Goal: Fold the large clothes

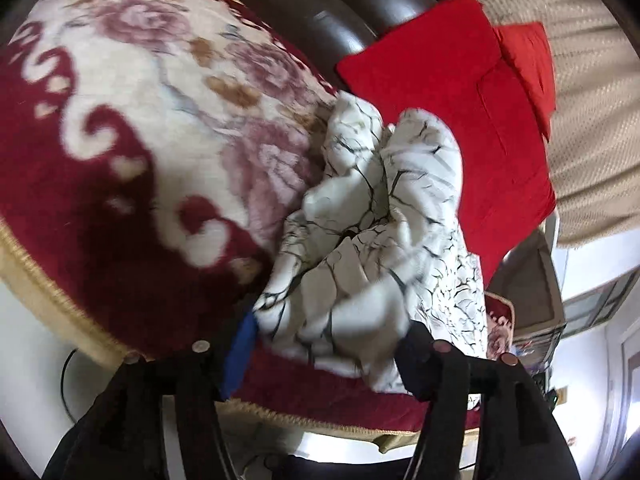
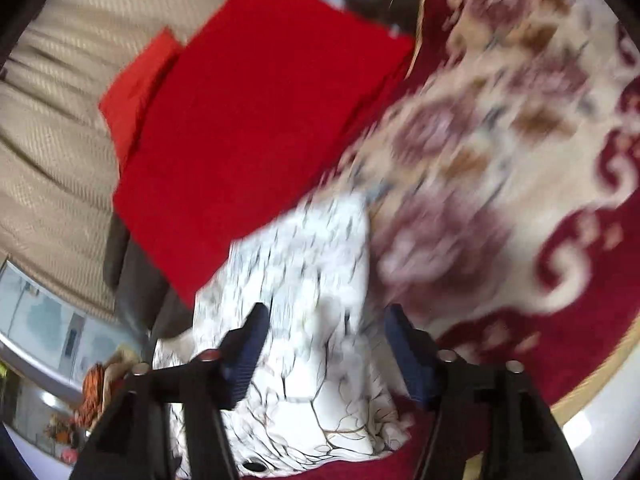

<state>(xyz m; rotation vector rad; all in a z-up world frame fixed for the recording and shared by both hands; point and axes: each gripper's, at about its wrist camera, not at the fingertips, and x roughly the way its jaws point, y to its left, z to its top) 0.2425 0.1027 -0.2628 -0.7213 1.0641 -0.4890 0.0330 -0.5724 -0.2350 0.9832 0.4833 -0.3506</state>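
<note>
Right wrist: right tool point(image 2: 324, 344) tilts down, spread over white garment point(image 2: 304, 280); left tool point(image 1: 320, 344) likewise spread.

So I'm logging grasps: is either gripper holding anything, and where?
Neither: right gripper and left gripper stand open over the crumpled white garment.

White cloth point(image 1: 360, 216) with thin dark crack lines, all bunched up and wrinkled, lying just ahead of the left gripper point(image 1: 324, 352) and between the right gripper's point(image 2: 324, 344) fingers.
</note>
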